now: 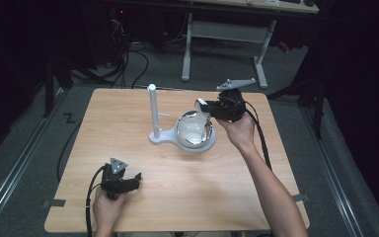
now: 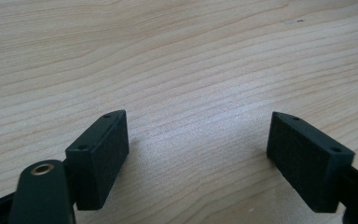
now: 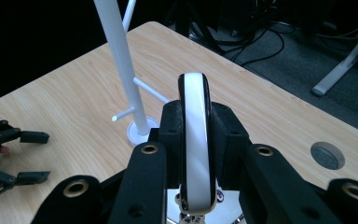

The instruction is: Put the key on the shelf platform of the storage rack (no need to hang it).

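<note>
Wooden tabletop (image 1: 128, 128) bears no readable writing; beside the white stand (image 1: 154, 116), right gripper (image 3: 195, 154) fingers clamp a white-rimmed mug handle (image 3: 196, 140), left gripper (image 2: 198, 154) fingers gape empty.

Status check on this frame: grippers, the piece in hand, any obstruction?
Right gripper shut on white-and-black band, above the shiny bowl. Left gripper open, empty, near the table. White stand post close ahead.

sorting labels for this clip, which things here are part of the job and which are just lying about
Part of the job:
- right gripper, shut on the white handle of a shiny cup
- shiny cup
- white stand with pegs, its base under the cup

Just lying about:
- left gripper, open, over bare wooden table
- grey table legs on the floor behind
</note>
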`<state>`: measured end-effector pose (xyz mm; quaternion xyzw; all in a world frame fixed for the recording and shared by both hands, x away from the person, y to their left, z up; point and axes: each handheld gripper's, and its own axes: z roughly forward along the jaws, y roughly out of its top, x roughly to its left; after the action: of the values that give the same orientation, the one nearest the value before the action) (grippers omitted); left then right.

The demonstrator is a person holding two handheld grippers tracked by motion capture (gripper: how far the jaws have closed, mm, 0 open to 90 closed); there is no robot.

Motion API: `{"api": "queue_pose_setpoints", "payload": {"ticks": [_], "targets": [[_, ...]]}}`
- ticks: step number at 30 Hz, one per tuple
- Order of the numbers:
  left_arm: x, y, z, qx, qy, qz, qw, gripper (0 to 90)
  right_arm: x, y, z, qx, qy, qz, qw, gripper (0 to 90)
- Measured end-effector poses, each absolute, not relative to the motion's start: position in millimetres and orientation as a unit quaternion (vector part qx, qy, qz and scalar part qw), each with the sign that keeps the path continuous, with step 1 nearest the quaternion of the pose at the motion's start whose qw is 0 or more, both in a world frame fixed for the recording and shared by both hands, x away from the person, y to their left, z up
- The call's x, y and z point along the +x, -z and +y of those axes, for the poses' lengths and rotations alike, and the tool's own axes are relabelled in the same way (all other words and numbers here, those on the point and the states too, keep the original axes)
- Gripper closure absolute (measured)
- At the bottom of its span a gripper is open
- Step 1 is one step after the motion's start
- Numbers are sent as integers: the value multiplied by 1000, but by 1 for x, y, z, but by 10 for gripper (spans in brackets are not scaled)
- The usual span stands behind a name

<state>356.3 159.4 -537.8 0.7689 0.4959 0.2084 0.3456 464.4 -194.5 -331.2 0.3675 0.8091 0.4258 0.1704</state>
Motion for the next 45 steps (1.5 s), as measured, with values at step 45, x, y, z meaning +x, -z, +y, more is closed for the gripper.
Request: {"api": "queue_pose_setpoints", "payload": {"ticks": [45], "targets": [[356,538,159,769,-210,496,345,212,477,405,-184,386,-392,823,144,761]]}}
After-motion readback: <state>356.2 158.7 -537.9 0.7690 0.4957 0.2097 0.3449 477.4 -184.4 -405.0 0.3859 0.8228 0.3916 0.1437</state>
